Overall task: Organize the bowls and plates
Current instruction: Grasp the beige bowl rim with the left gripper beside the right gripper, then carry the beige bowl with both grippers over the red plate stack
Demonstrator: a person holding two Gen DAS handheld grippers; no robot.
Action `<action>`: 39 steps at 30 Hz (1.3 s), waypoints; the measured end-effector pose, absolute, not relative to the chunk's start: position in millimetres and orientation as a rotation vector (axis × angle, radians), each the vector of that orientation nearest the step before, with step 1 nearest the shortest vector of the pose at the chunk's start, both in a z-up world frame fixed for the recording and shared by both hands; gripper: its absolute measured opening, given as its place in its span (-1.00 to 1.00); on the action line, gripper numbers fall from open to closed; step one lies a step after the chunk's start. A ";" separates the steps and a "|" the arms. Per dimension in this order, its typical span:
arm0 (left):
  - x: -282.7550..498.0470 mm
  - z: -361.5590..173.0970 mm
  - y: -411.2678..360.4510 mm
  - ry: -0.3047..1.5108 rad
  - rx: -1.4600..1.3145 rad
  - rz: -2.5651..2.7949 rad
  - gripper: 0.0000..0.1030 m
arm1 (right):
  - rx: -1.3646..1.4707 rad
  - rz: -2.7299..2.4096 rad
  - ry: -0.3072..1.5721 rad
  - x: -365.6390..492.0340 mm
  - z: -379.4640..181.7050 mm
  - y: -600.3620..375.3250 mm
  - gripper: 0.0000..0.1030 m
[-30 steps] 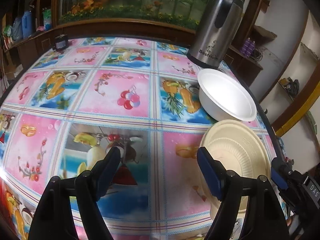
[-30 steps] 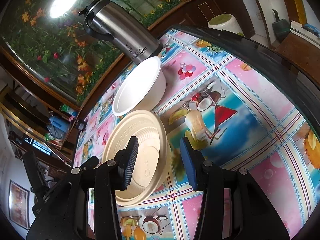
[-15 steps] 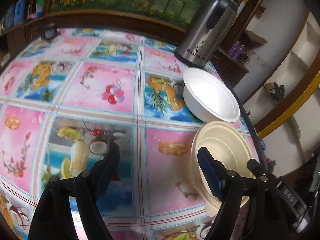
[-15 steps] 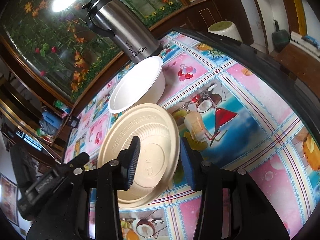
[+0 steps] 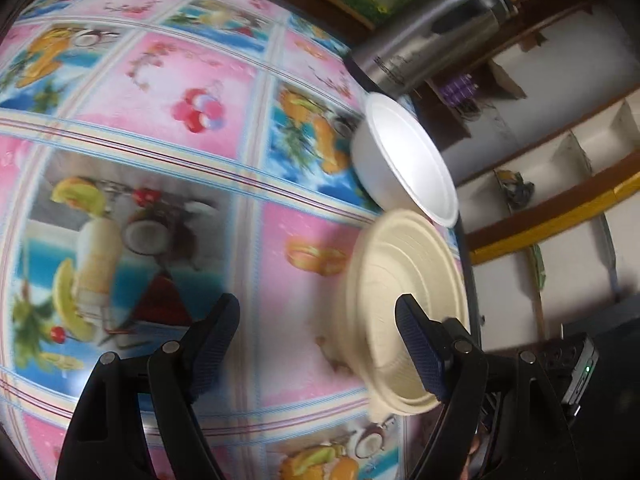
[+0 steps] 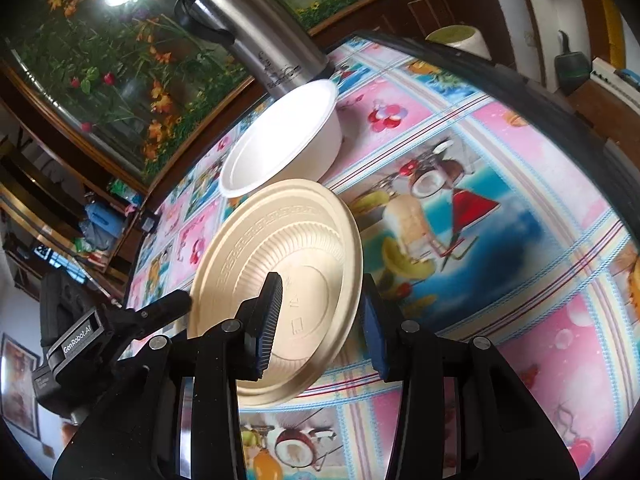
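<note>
A cream paper plate (image 6: 280,248) lies on the table, its near rim between my right gripper's (image 6: 320,316) open jaws; no pad visibly presses it. A white bowl (image 6: 284,140) stands upright just beyond the plate. In the left wrist view the plate (image 5: 404,276) sits at the right with the bowl (image 5: 404,160) behind it. My left gripper (image 5: 316,340) is open and empty, its right finger (image 5: 416,340) in front of the plate's near side.
A steel thermos jug (image 6: 256,36) stands behind the bowl, also in the left wrist view (image 5: 424,48). The table with a colourful fruit-print cloth (image 5: 200,80) has a dark rim (image 6: 552,92). Shelves and cupboards surround it.
The right gripper has moved closer, so the plate's rim now lies between its jaws. The left gripper has swung and tilted, shifting plate and bowl in its view.
</note>
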State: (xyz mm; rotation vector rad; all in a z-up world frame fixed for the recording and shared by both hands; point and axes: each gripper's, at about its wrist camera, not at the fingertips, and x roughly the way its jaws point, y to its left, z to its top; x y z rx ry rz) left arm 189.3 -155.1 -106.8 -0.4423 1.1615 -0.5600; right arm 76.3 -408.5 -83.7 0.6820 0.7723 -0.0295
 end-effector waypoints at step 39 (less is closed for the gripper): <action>144.9 -90.0 -132.1 1.034 -0.290 -0.483 -0.83 | 0.547 -0.030 0.724 68.7 -74.5 -369.9 -0.80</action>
